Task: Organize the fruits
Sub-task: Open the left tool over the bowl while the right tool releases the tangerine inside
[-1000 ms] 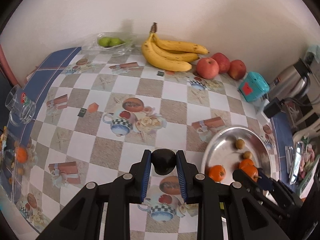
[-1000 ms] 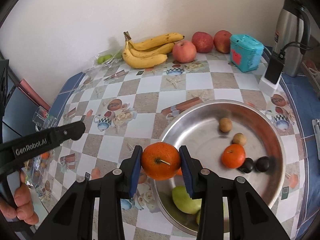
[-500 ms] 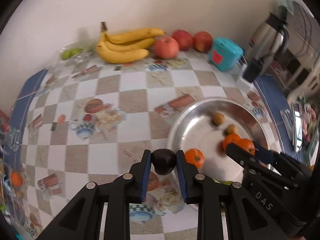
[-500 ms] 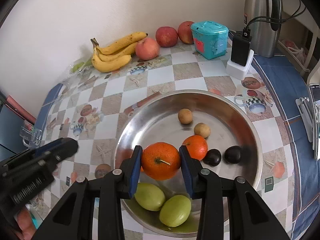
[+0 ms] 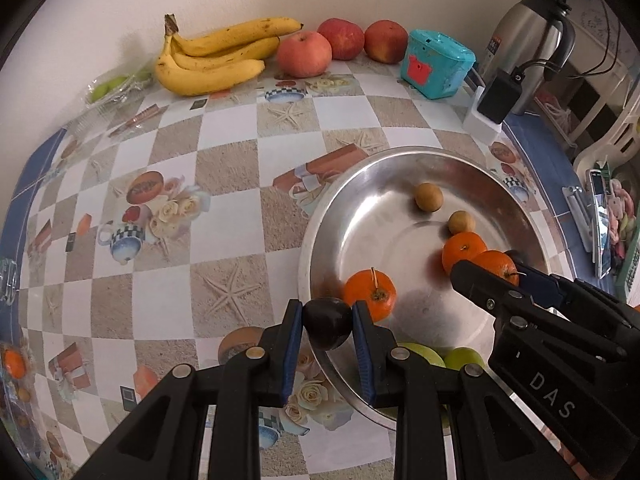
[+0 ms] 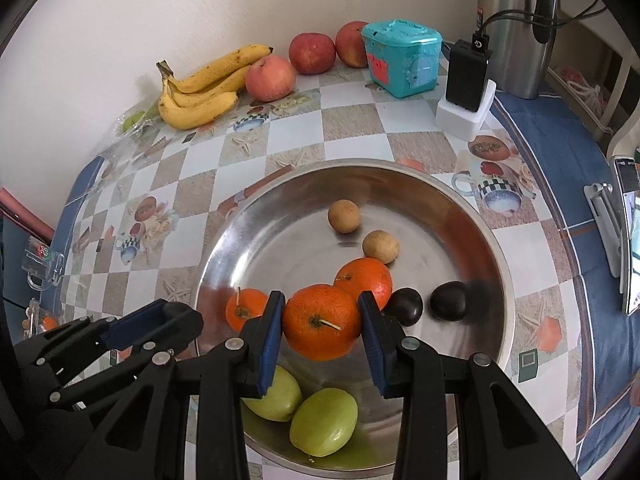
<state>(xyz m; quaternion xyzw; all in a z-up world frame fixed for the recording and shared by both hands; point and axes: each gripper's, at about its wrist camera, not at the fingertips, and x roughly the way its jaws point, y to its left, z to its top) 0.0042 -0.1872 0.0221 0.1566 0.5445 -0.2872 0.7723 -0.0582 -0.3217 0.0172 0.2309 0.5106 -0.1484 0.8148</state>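
Note:
My left gripper (image 5: 327,330) is shut on a dark plum (image 5: 327,326) and holds it over the near left rim of the steel bowl (image 5: 320,220). My right gripper (image 6: 321,322) is shut on an orange (image 6: 322,322) above the bowl's (image 6: 492,236) middle; it shows in the left wrist view (image 5: 496,266) too. In the bowl lie two oranges (image 6: 366,280), two dark plums (image 6: 448,301), two small brown fruits (image 6: 344,216) and two green fruits (image 6: 323,422).
Bananas (image 5: 216,58) and three apples (image 5: 305,56) line the back wall, with green fruits in a bag (image 5: 108,88) at the left. A teal box (image 5: 438,64), a charger (image 6: 468,76) and a steel kettle (image 6: 516,28) stand at the back right.
Both grippers have moved right and forward over the bowl, each still holding its fruit. The bowl now looks closer and larger in both views.

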